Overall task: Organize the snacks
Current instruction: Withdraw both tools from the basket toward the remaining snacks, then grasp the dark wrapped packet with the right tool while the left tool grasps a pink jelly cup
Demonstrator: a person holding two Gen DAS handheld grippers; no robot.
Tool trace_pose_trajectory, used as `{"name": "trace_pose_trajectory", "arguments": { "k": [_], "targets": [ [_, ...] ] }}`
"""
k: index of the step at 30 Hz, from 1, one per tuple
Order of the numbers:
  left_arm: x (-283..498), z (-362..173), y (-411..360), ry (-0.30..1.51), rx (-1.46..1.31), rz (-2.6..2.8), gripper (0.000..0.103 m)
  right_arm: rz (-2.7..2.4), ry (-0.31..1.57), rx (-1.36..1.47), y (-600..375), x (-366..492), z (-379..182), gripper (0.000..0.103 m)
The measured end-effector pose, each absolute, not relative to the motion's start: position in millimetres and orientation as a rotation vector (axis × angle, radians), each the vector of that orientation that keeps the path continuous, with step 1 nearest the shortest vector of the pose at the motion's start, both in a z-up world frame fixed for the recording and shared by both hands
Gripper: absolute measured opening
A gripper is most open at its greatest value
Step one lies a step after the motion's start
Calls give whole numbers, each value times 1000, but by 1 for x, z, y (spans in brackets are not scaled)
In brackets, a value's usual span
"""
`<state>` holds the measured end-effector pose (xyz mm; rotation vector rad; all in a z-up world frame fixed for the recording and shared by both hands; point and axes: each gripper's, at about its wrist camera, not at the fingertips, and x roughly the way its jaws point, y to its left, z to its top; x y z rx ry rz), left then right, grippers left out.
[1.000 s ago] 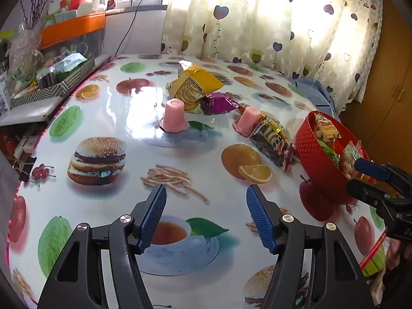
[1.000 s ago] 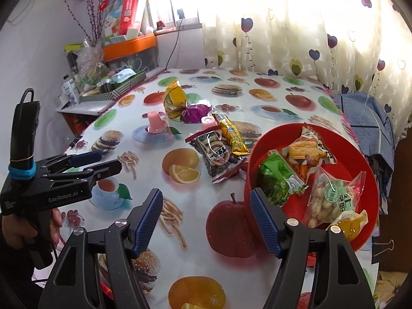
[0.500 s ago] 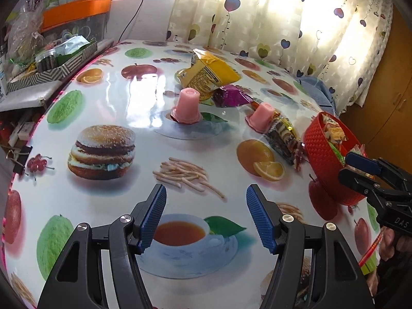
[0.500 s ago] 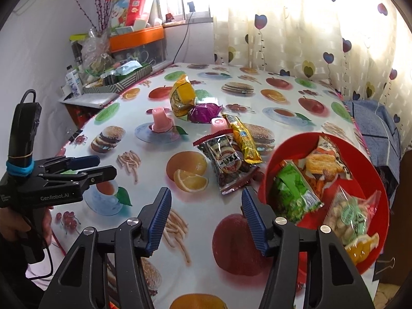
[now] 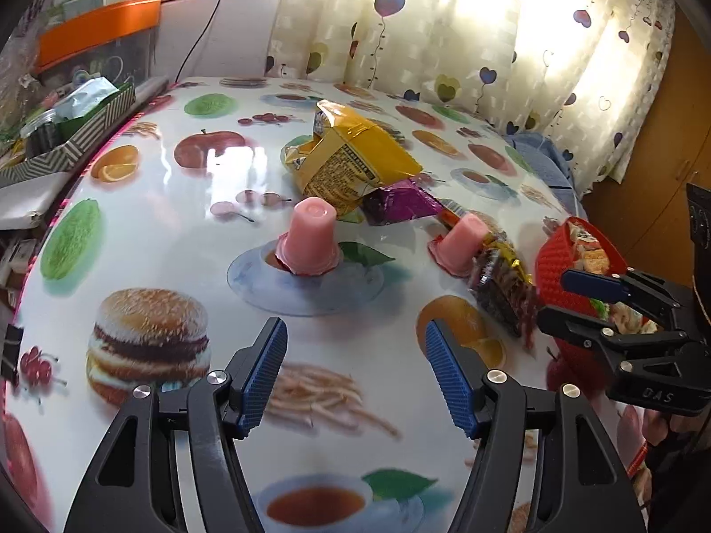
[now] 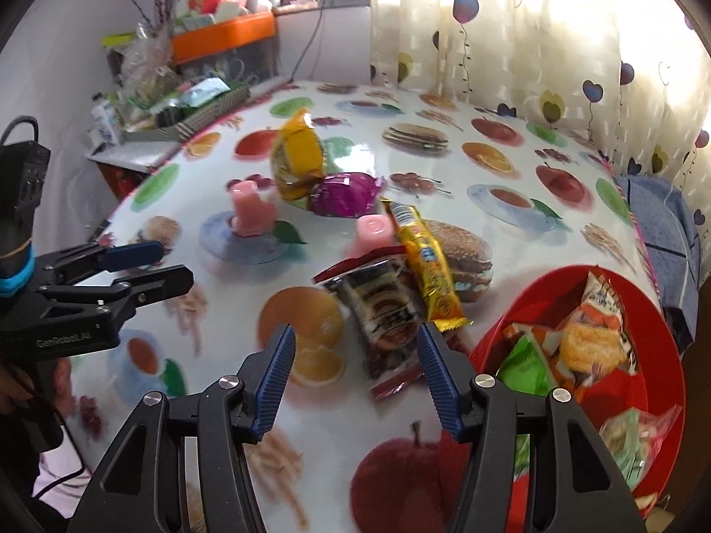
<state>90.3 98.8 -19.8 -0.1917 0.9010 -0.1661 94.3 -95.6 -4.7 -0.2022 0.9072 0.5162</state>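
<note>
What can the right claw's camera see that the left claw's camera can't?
Only the right wrist view looks down into the red basket, showing its green packet and orange packet, plus the open right claw near the dark cookie pack.

Only the left wrist view shows the open left claw lined up toward the near pink jelly cup.

Both show the yellow bag, purple wrapper and both jelly cups.

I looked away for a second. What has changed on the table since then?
Both grippers advanced, open and empty: the left gripper toward the near pink cup, the right gripper toward the cookie pack. Nothing was gripped or released. Snacks, table and red basket stayed put.
</note>
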Motion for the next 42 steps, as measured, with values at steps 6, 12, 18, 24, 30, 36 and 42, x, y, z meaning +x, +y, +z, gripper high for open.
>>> {"name": "trace_pose_trajectory", "arguments": {
  "k": [6, 12, 18, 24, 30, 36, 42],
  "targets": [
    [122, -34, 104, 911, -179, -165, 65, 525, 947, -256, -83, 113, -15, 56],
    [152, -47, 108, 919, -164, -154, 65, 489, 998, -292, -74, 131, -29, 56],
    [173, -49, 111, 892, -164, -160, 65, 457, 1029, -308, -69, 144, -42, 56],
    [177, -50, 110, 879, -123, -135, 40, 415, 1017, -328, -68, 148, -44, 44],
    [169, -47, 109, 875, -115, -137, 35, 431, 1004, -348, -68, 144, -40, 33],
    [149, -45, 111, 878, -143, -144, 35, 478, 996, -341, -63, 136, -37, 31],
    [121, -37, 111, 871, -162, -153, 35, 529, 965, -279, -64, 119, -26, 31]
  ]
}}
